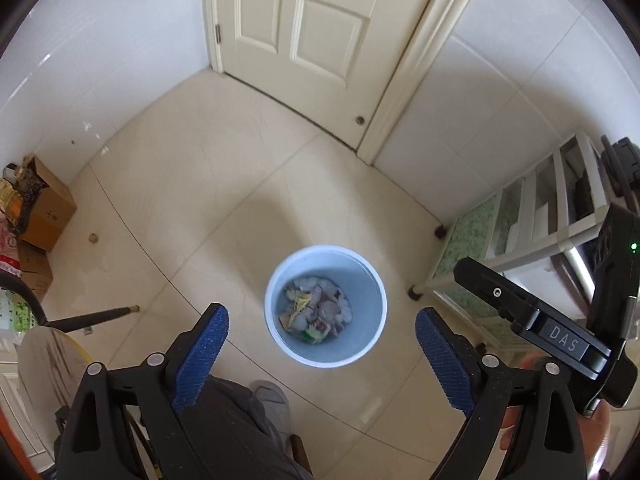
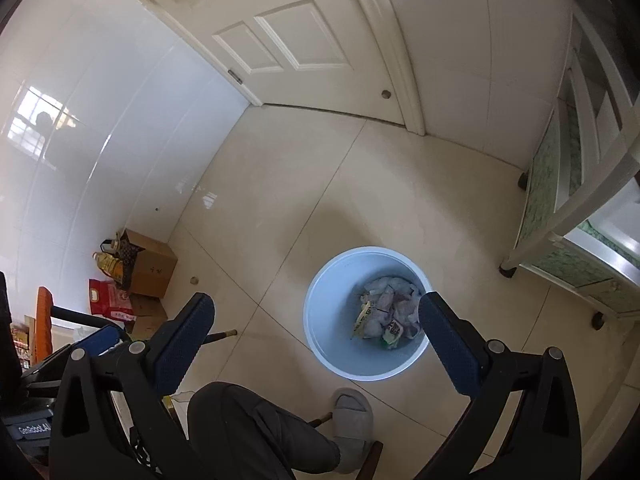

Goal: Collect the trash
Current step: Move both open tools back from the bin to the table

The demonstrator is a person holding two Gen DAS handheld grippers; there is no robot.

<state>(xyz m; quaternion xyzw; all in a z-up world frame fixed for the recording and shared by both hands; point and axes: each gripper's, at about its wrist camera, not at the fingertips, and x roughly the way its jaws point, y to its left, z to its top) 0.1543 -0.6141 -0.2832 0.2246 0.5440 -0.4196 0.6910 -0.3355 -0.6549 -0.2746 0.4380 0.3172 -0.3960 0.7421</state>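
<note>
Trash (image 1: 316,312) lies crumpled at the bottom of the white bin (image 1: 374,280), a heap of pale tissue and coloured wrappers (one yellow, one green). Nearest to the cameras, and on the viewer's side of the bin, the left gripper (image 1: 322,354) hangs above the floor with its jaws spread wide and nothing between them; its blue pads (image 1: 202,360) frame the bin's near rim. The right gripper (image 2: 316,344) is likewise wide open and empty, its right finger crossing in front of the bin's right edge in the right wrist view. In the left wrist view the body of the right gripper shows to the right of the bin, marked with the letters DAS. Below the bin in both views are a leg in dark trousers and a grey slipper (image 2: 352,416) on the floor just short of the bin. The bin stands on the beige tiled floor (image 1: 248,168). To the right of it is a pale shelf unit (image 1: 532,220) on dark feet; well to its left, against the white wall, cardboard boxes (image 2: 154,268) and a red bag (image 2: 108,298). Beyond the bin, farthest off, is a cream panelled door (image 1: 304,28).
</note>
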